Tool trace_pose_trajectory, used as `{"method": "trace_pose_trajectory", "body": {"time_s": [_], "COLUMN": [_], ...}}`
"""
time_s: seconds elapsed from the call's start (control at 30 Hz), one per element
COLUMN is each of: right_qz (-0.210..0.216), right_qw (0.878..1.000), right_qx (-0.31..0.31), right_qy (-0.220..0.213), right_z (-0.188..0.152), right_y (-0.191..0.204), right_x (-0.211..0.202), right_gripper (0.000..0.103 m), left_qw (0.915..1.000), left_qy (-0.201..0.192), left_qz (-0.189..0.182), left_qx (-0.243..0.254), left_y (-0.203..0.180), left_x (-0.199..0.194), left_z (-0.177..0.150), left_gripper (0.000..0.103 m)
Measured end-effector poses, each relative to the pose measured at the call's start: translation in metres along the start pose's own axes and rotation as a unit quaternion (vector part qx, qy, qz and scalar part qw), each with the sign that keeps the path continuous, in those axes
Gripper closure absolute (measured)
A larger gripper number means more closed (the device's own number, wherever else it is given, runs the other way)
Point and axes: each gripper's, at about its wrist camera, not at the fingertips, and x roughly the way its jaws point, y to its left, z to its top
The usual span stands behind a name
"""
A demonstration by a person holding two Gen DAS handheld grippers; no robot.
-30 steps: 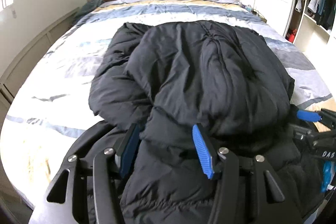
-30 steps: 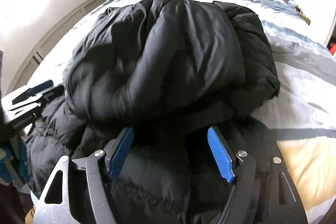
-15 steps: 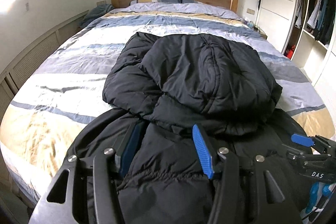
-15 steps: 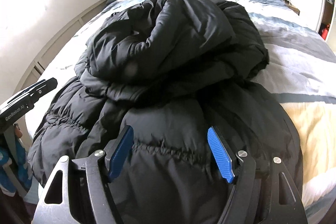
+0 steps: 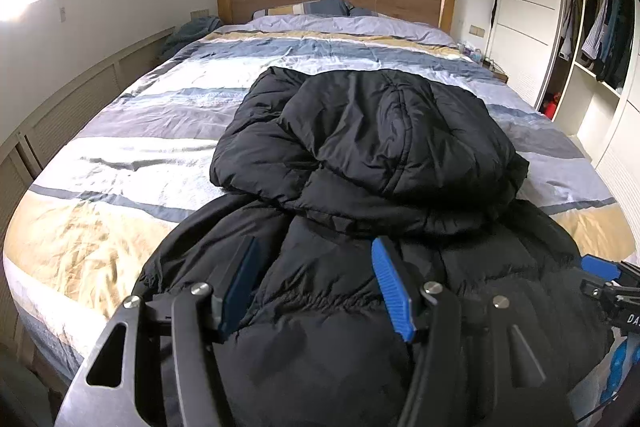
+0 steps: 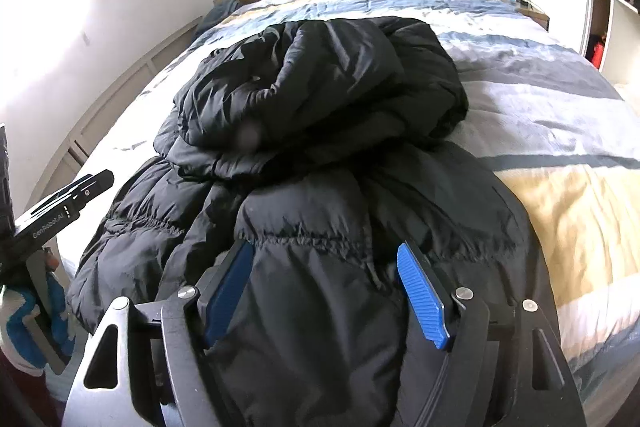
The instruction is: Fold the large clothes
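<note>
Black puffer jacket bunched on bed. Left tool jaws just widened, jacket between, ungripped. Right tool spread apart likewise.

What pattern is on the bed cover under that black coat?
Broad bands of blue, grey, white and tan across the bed cover, clearest in the left wrist view.
</note>
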Motion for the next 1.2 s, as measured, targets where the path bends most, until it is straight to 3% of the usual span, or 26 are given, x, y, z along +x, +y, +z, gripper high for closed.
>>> {"method": "trace_pose_trajectory", "body": {"time_s": [0.3,0.5,0.7,1.0,1.2], "right_qz": [-0.008,-0.018,-0.016,0.002,-0.001], "right_qw": [1.000,1.000,1.000,0.998,0.996], "right_qx": [0.025,0.021,0.002,-0.040,-0.079], "right_qy": [-0.005,-0.003,-0.013,-0.045,-0.032], "right_z": [-0.014,-0.001,0.054,0.167,0.205], "right_y": [-0.020,-0.026,-0.022,-0.001,0.011], "right_x": [-0.011,-0.004,0.016,0.067,0.126], "right_gripper": [0.028,0.028,0.028,0.028,0.027], "left_qw": [1.0000,0.9998,0.9998,1.0000,0.9996], "left_qy": [0.007,0.016,0.018,0.001,0.022], "left_qz": [0.003,0.010,0.011,0.002,0.000], "left_qx": [-0.002,0.006,0.002,0.005,0.015], "left_y": [0.003,0.006,0.013,0.004,-0.007], "left_x": [0.001,0.019,0.053,0.122,0.186], "left_z": [-0.010,0.002,0.046,0.131,0.151], "left_gripper": [0.046,0.046,0.046,0.046,0.046]}}
